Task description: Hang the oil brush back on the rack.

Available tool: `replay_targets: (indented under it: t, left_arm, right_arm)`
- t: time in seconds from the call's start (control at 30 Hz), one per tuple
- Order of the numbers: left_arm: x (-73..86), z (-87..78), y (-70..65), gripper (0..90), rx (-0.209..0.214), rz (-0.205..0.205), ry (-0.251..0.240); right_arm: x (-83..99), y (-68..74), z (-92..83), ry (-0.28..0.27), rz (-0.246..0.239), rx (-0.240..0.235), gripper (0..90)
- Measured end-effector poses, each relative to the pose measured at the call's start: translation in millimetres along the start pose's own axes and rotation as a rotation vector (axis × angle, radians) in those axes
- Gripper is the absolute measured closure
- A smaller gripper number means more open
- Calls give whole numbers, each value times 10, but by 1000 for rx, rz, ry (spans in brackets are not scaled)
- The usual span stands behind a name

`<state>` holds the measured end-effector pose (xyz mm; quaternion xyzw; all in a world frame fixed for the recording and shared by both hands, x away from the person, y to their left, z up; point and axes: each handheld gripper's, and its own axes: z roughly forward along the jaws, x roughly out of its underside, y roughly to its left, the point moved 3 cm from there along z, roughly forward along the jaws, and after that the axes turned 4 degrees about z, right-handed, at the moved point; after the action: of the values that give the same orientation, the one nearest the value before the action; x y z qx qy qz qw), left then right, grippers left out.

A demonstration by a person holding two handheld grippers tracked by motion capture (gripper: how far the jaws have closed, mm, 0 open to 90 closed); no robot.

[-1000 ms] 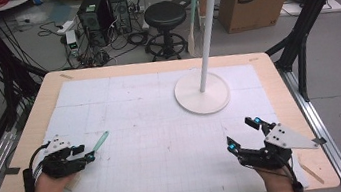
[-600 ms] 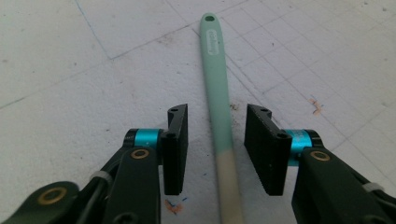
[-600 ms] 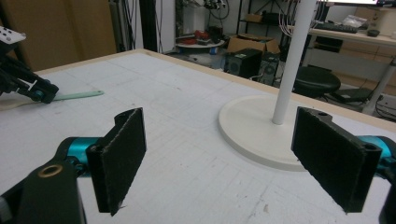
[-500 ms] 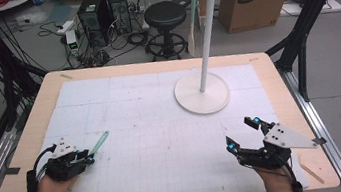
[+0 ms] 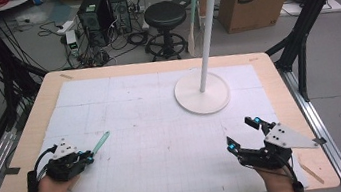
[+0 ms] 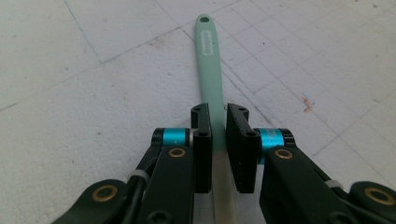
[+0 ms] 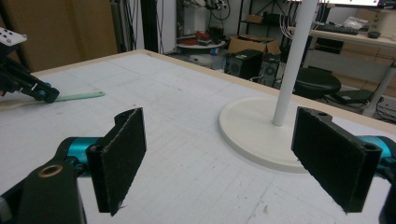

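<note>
Mint-green spatula [image 6: 210, 70] flat on mat, clamped by left tongs [image 6: 218, 140]; right tongs [image 7: 233, 163] spread wide, unladen.

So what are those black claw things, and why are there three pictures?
Those are hand-held grippers: a person holds one in each hand and squeezes to pinch things. One picture comes from a camera high above the table. The other two come from little cameras riding on each gripper, looking along its two black jaws. On the table stands a white rack: a round base with a tall pole and hooks on top. A mint-green spatula lies on the table too. The left gripper has its jaws closed around the spatula's handle. The right gripper is wide open and holds nothing; it faces the rack.
</note>
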<state>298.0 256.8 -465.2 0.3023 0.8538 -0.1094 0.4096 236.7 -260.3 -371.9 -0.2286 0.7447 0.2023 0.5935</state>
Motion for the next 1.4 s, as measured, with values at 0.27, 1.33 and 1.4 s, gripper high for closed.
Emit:
replay_targets:
  t: [0.27,1.33,1.4]
  left_arm:
    - [1,-4,9,813,6,-11,-6]
    - [-317,-550,-78,814,21,-55,-312]
    - [-331,-562,-85,814,22,-52,-318]
  right_arm:
    - [-14,-14,-13,-2,-1,4,167]
    - [-68,64,76,5,-7,-28,168]
    - [-71,64,80,3,-11,-29,168]
